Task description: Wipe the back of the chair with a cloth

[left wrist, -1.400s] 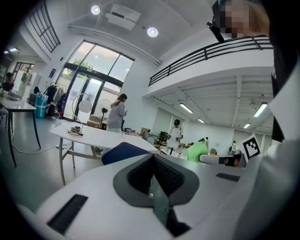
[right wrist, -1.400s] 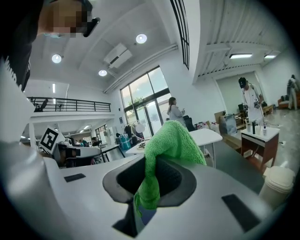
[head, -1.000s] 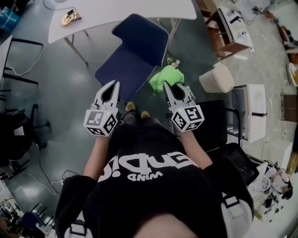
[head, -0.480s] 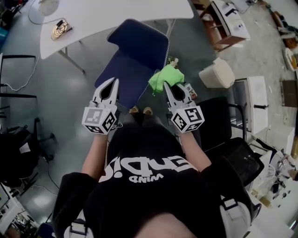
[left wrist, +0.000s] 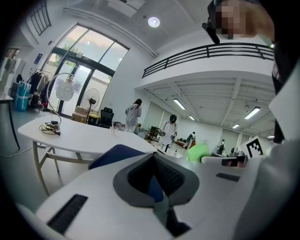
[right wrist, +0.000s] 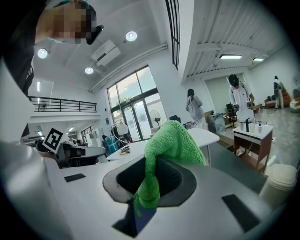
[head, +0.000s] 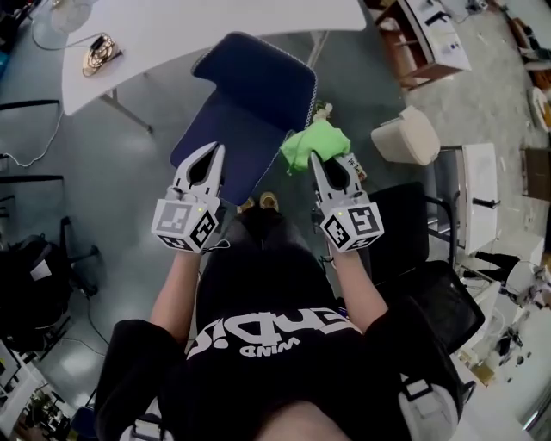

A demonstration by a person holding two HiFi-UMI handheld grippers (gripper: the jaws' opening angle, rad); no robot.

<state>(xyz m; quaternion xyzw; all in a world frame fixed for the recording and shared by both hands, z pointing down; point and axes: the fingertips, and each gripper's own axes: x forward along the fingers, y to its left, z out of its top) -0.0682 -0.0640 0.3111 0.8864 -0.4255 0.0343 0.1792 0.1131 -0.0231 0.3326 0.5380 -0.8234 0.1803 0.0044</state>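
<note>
A dark blue chair [head: 245, 103] stands at a white table [head: 215, 26], its backrest [head: 263, 73] toward the table. My right gripper [head: 314, 157] is shut on a bright green cloth [head: 314, 144], held beside the chair's right edge. In the right gripper view the cloth [right wrist: 171, 140] bulges up out of the shut jaws and hangs down between them. My left gripper [head: 213, 148] hovers over the seat's near edge, shut with nothing in it. The left gripper view shows the chair [left wrist: 110, 154] just past the jaws and the cloth [left wrist: 199, 152] off to the right.
A cream waste bin [head: 405, 136] sits on the floor to the right of the chair. A black chair [head: 405, 228] stands by my right arm. On the table's left end lies a small coiled object [head: 96, 53]. A wooden shelf unit [head: 426, 43] stands at the back right.
The view has swung a little, so the table and chair sit slightly differently in frame. Both grippers keep their pose in front of the body; the cloth stays in the right one.
</note>
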